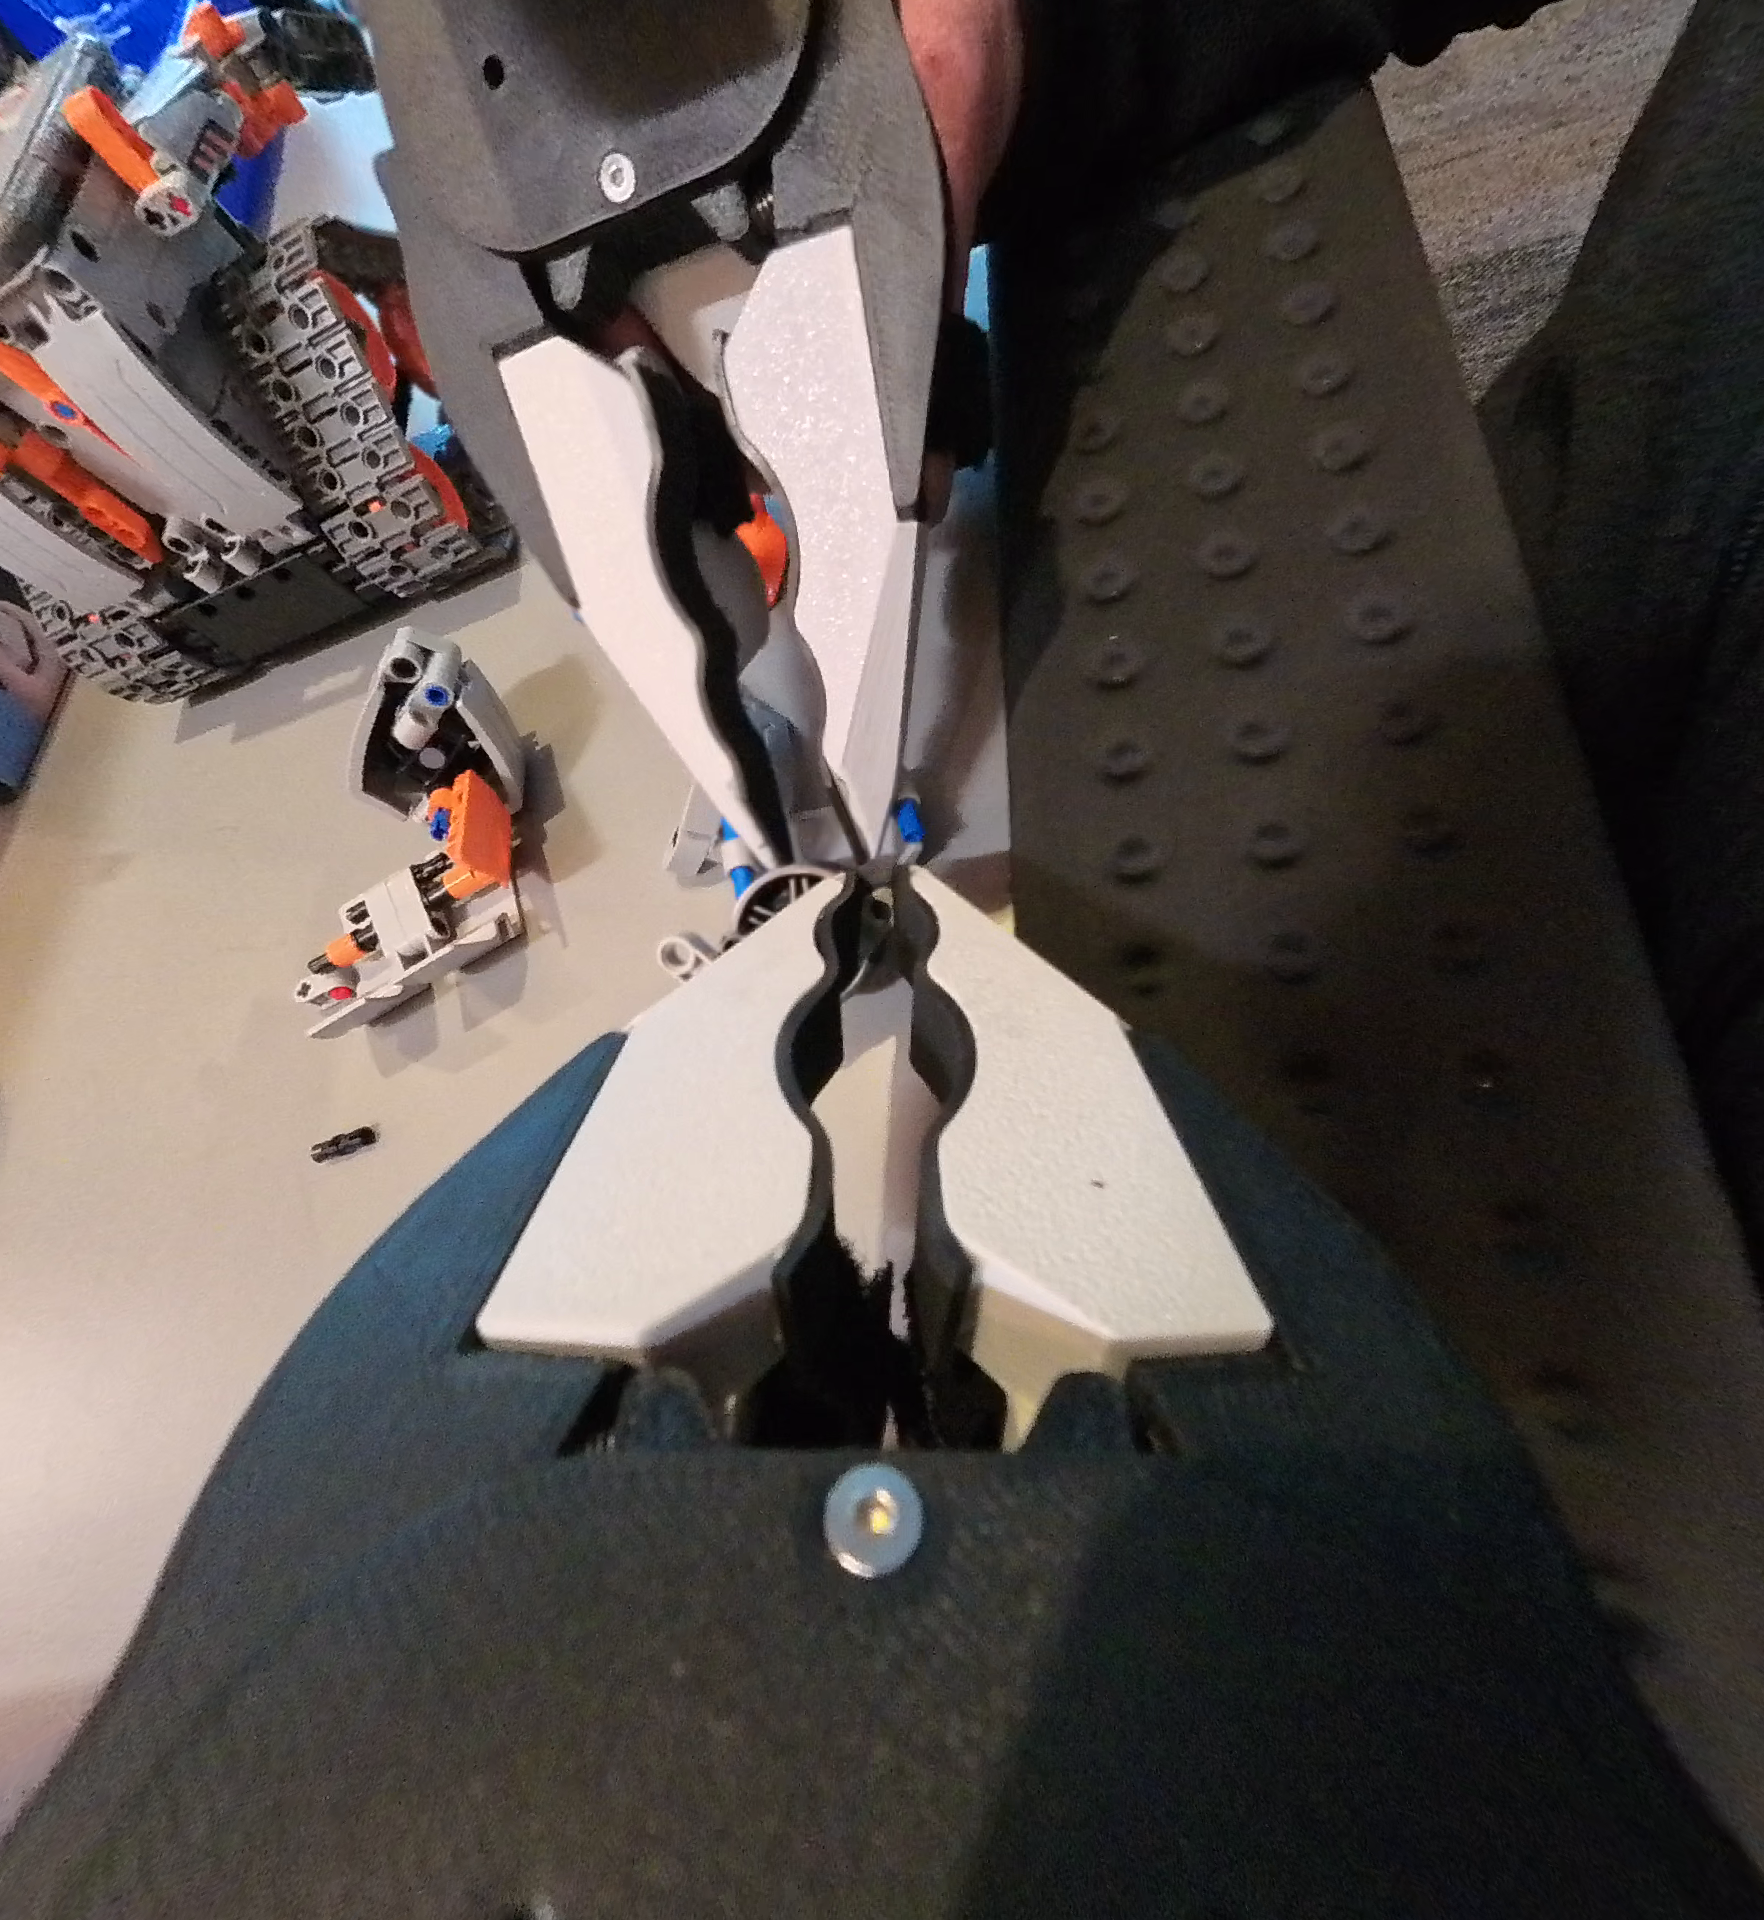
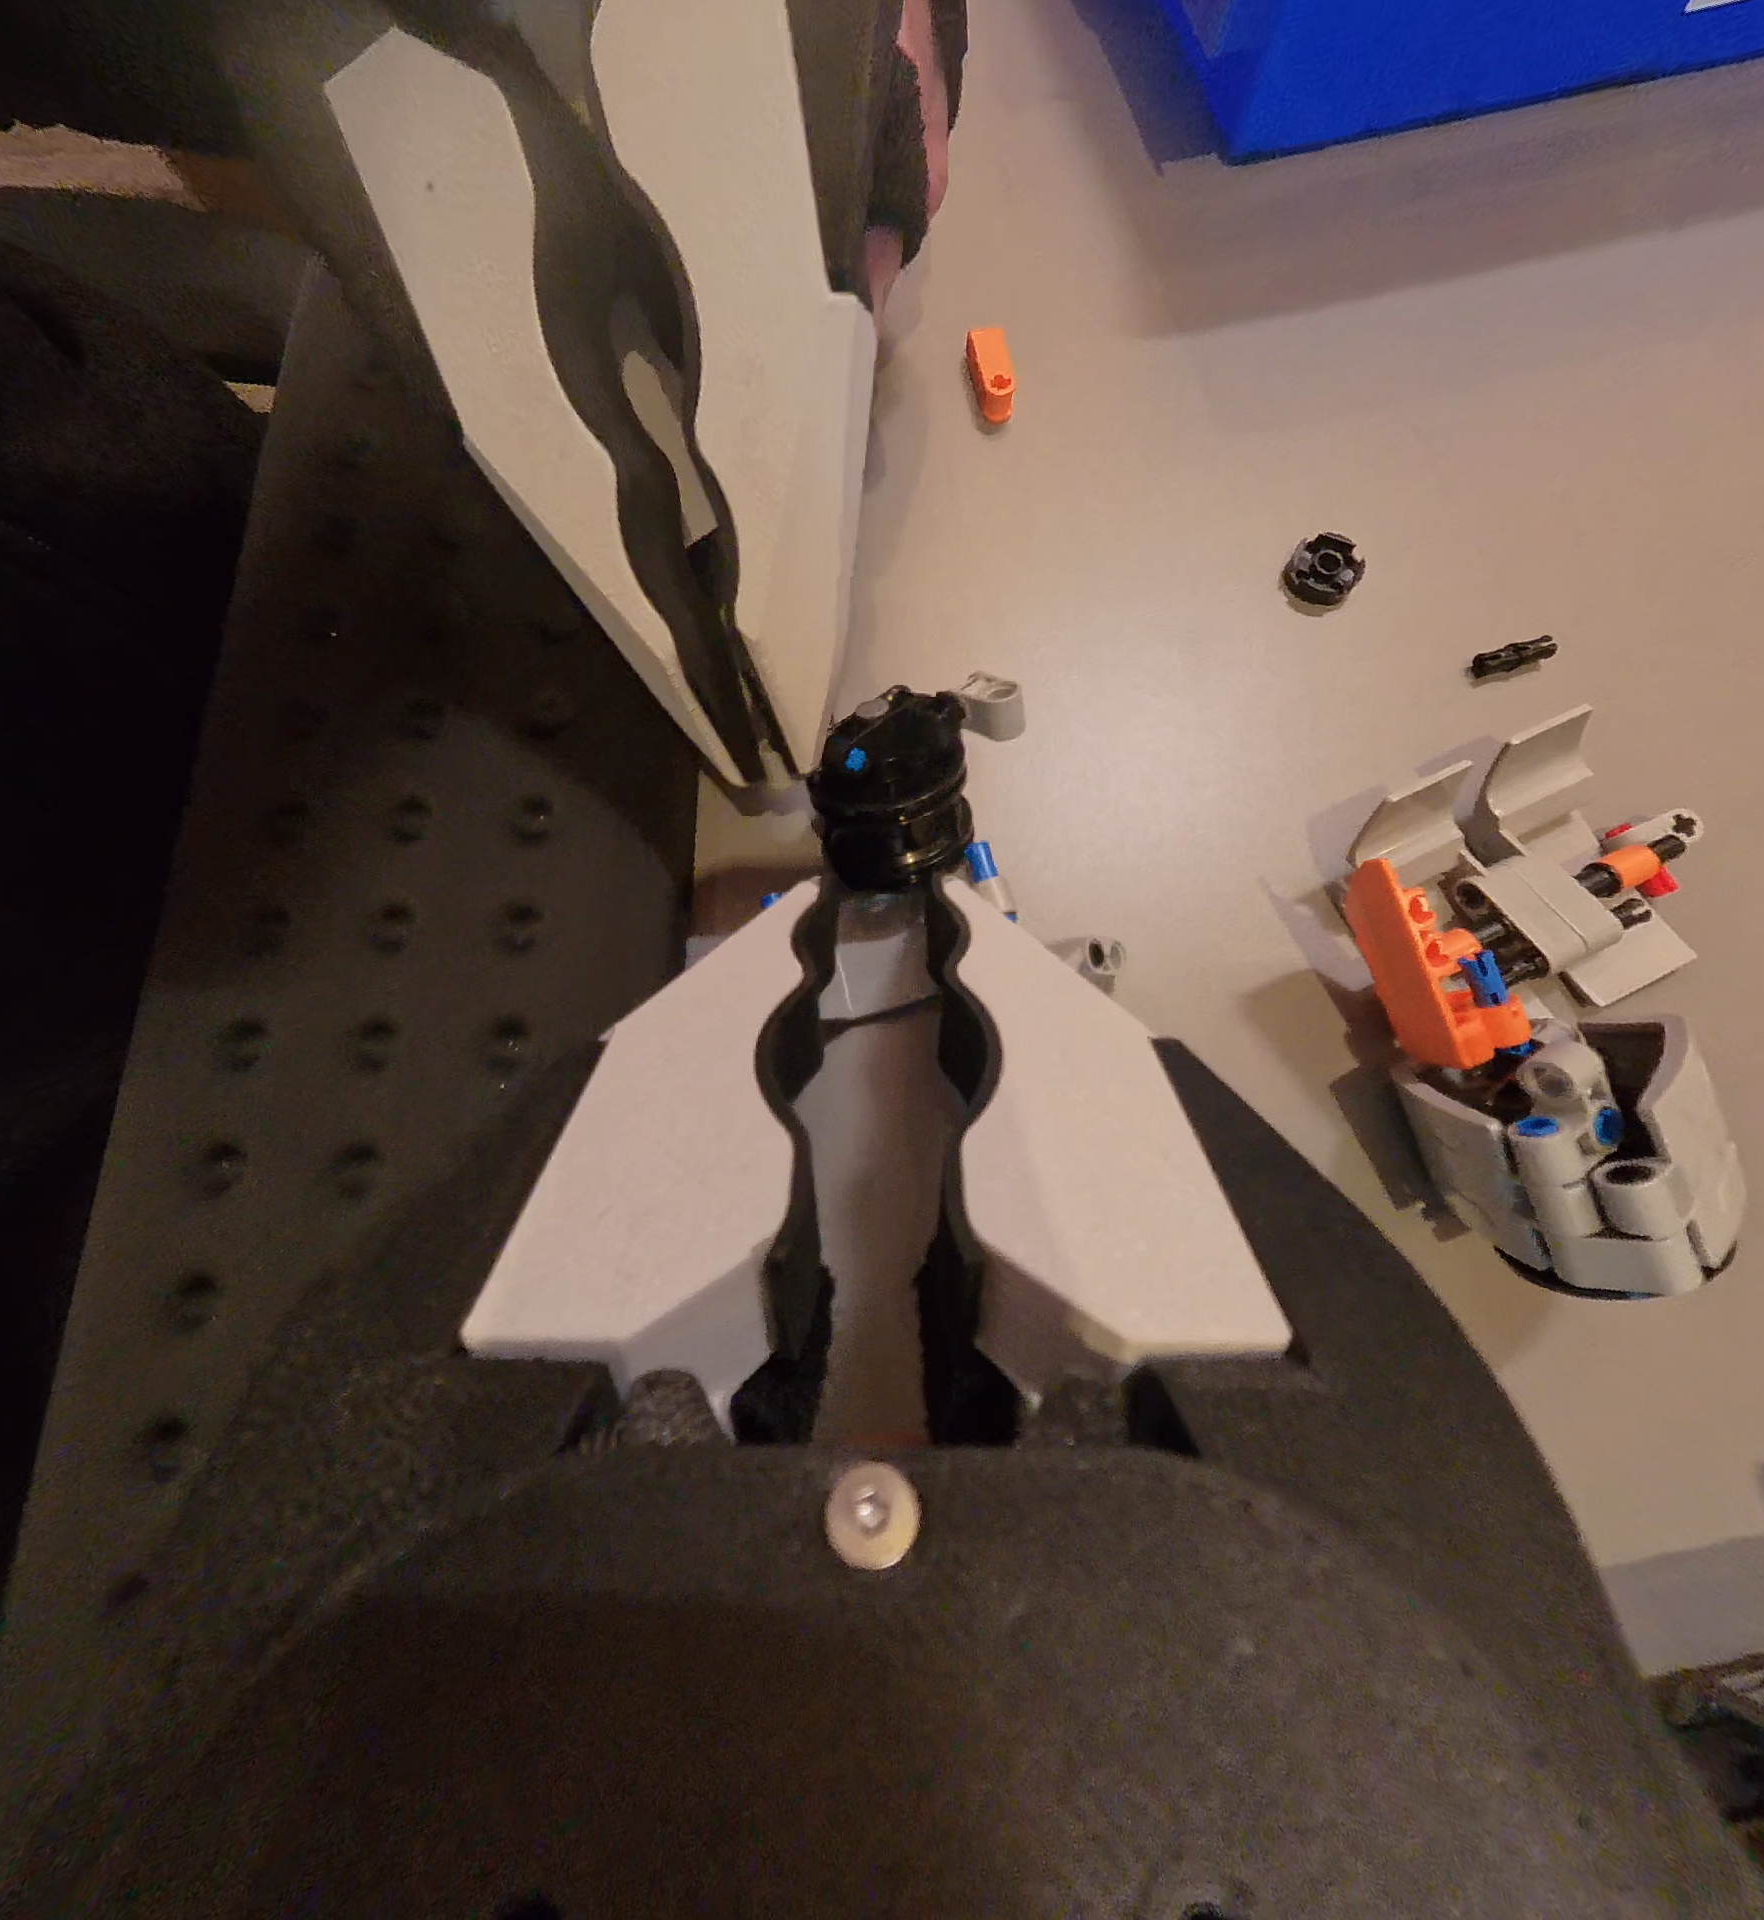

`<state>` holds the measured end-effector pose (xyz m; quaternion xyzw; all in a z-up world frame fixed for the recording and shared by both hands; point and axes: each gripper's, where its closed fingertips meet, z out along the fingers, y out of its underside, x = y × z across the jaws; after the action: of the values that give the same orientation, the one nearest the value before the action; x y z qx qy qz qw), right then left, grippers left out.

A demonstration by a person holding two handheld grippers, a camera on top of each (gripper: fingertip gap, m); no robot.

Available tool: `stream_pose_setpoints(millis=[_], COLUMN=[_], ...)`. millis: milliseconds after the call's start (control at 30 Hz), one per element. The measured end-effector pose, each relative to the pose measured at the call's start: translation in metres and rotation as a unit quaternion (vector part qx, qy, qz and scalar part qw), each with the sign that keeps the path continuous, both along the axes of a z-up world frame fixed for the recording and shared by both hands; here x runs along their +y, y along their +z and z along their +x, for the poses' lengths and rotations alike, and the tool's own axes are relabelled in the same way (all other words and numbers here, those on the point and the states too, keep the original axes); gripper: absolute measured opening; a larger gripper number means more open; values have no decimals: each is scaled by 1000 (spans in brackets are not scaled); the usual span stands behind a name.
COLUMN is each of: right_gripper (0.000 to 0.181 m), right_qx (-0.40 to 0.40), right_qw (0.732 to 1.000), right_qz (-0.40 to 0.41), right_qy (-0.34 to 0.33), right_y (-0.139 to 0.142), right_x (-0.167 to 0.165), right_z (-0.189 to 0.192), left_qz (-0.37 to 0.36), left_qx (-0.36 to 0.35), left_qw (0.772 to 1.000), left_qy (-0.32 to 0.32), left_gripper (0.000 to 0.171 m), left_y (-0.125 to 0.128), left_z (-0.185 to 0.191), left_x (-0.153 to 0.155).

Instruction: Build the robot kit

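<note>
A small brick assembly is held between both grippers above the beige table. It has a black round hub on a grey block with blue pins. My right gripper is shut on the grey block. My left gripper is shut on the hub's edge. It enters the right wrist view from the upper left. In the left wrist view the right gripper comes down from the top, tip to tip with the left one, and the hub shows beside the tips.
A large grey-orange tracked model stands far left. A grey-orange sub-assembly lies on the table, with a black pin, a black round piece and an orange connector. A blue box stands behind them. A dark studded mat lies beside the grippers. Less than 4 cm separates the two grippers' tips. From the right gripper's tips to the black round piece is close to 11 cm.
</note>
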<state>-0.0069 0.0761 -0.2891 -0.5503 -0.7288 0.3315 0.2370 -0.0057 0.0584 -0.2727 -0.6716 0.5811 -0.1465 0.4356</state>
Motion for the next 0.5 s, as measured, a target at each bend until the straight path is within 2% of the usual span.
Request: stream_pose_setpoints(millis=[167,500], right_gripper=[9,12], right_qx=[-7,-7], right_qw=[1000,1000], right_qz=[-2,-6], right_qy=[4,2], right_y=[-3,-2], right_x=[-1,1], right_z=[0,2], left_qz=[-3,-21], left_qx=[2,-8], left_qw=[1000,999], left_qy=[4,25], left_gripper=[0,0], left_y=[-1,-1], left_z=[-2,-9], left_x=[2,10])
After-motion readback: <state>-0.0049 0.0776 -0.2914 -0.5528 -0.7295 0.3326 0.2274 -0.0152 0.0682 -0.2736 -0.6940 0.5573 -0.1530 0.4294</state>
